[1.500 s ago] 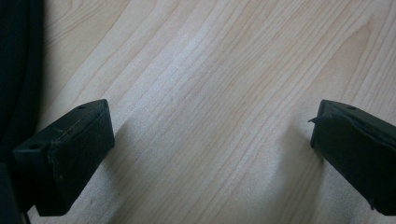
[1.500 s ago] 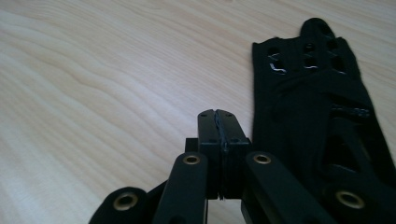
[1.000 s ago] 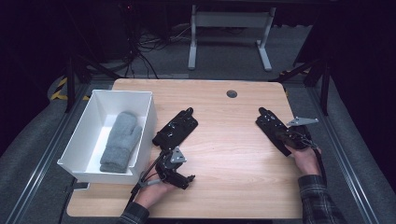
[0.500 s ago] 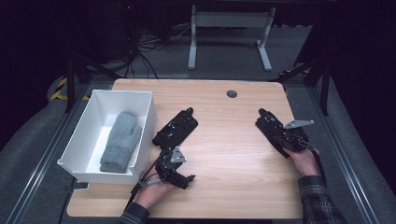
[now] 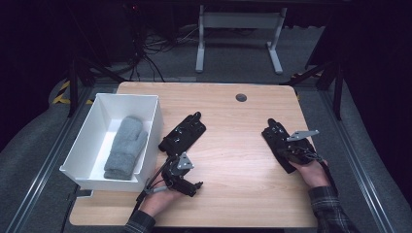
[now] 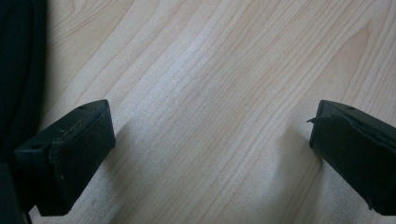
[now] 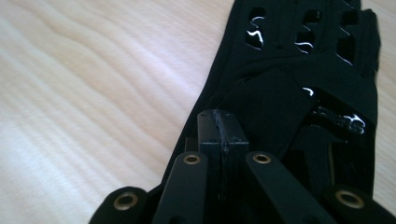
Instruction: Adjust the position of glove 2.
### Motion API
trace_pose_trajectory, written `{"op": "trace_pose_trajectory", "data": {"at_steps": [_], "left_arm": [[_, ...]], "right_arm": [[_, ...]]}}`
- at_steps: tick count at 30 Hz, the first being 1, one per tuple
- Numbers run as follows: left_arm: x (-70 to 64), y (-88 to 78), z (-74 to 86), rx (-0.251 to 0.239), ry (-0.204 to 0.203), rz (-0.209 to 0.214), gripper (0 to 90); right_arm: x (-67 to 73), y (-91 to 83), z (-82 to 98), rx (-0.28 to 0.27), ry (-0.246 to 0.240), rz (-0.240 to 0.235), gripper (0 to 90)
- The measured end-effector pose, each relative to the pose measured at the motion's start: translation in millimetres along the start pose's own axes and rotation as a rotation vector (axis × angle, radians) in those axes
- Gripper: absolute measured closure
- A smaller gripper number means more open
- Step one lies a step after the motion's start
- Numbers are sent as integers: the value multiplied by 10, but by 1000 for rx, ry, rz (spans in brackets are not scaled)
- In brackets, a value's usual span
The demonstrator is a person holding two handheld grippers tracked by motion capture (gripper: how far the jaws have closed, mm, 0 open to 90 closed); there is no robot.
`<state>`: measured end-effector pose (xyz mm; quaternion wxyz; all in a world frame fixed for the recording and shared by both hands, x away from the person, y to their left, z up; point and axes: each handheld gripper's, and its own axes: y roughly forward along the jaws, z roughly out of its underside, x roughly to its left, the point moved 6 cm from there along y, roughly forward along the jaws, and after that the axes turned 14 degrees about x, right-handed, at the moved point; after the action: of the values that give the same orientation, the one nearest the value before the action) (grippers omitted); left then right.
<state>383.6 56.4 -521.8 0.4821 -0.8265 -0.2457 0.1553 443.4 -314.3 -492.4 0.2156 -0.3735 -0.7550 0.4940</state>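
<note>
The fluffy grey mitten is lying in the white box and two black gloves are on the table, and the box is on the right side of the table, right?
Not quite. The white box with the grey mitten sits at the table's left edge, as the high view shows. The two black gloves do lie on the table.

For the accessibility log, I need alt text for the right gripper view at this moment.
The right gripper, jaws shut together, lies over the cuff end of a black glove on the light wooden table. Whether the jaws pinch the fabric cannot be told. The glove runs up and right, with glossy cut-out holes near its far end.
</note>
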Motion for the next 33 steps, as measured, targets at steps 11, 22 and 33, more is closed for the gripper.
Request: {"op": "trace_pose_trajectory", "data": {"at_steps": [11,22,33], "left_arm": [[3,2,-1,-1,2,2,3],[3,2,-1,-1,1,1,3],[2,1,-1,-1,1,2,3]], "right_arm": [[433,-16,0,24,-95,-45,900],[716,-24,8,25,-162,-103,900],[1098,-17,-7,21,-243,-194,900]]}}
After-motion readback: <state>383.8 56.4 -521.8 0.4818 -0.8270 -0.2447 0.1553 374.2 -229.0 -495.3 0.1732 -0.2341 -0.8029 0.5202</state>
